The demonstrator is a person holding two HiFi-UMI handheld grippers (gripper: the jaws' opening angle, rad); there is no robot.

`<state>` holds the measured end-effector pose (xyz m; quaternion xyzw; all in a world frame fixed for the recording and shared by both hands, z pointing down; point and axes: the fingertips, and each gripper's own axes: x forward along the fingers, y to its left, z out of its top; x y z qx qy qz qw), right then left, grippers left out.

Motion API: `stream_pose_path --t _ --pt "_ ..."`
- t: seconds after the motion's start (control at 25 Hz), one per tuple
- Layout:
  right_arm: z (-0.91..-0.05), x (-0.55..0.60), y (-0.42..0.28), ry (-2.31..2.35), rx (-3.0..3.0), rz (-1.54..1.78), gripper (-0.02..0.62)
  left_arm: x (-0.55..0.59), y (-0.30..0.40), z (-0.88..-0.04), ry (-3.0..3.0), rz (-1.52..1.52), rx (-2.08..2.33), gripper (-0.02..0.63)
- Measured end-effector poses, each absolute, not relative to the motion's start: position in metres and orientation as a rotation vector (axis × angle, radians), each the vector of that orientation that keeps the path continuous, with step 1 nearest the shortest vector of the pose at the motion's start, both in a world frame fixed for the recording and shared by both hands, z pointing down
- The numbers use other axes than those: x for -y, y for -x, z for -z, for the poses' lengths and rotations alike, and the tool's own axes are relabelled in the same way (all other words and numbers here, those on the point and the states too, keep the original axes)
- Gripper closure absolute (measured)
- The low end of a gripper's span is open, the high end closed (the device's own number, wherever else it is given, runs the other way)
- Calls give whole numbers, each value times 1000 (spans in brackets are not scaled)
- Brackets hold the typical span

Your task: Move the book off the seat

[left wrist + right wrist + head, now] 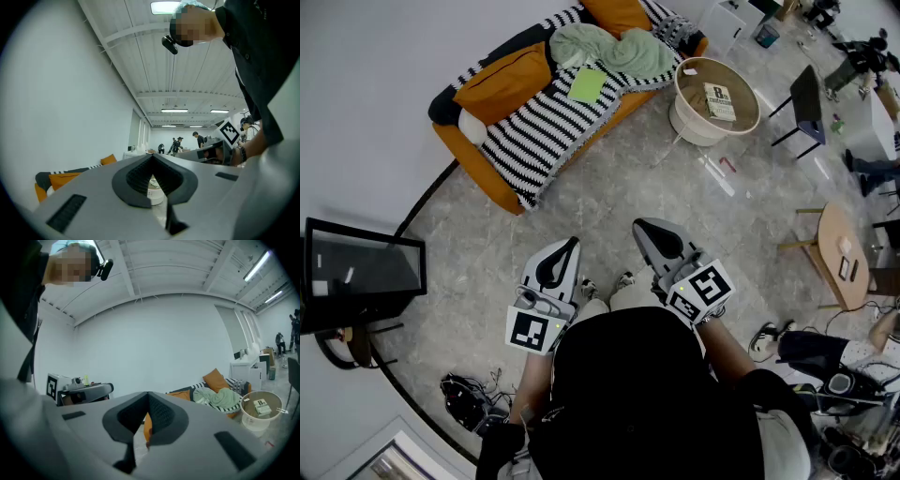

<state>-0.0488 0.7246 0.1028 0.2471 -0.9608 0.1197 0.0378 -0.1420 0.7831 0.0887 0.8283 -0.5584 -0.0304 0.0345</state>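
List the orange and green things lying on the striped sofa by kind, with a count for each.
Plump orange cushions: 2
Flat light-green book: 1
Heap of crumpled pale-green cloth: 1
Total: 4

The left gripper [152, 157] points level, its dark ribbed fingers [136, 180] closed tip to tip with nothing held, and a white round tub [156, 193] on the floor shows through the slit below the tips. At the right a hand holds the right gripper [187, 153] with its marker cube [229, 132]. A sofa with orange cushions [61, 179] stands against the left wall, and people [178, 143] stand far down the room under ceiling lights [174, 111].
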Motion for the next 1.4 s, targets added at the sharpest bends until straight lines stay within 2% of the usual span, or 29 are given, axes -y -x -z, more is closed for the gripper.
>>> stream_pose_path --t 0.52,1.0,1.4 --pt "-106 -706 14 -772 2973 -396 581 -768 105 -94 -2562 -14 1720 598" --pt "-116 -697 -44 -805 3007 -424 581 -757 53 -92 -2589 1 1743 598" --pt "-110 -695 -58 -753 3027 -441 581 -751 31 -94 -2595 4 1736 598"
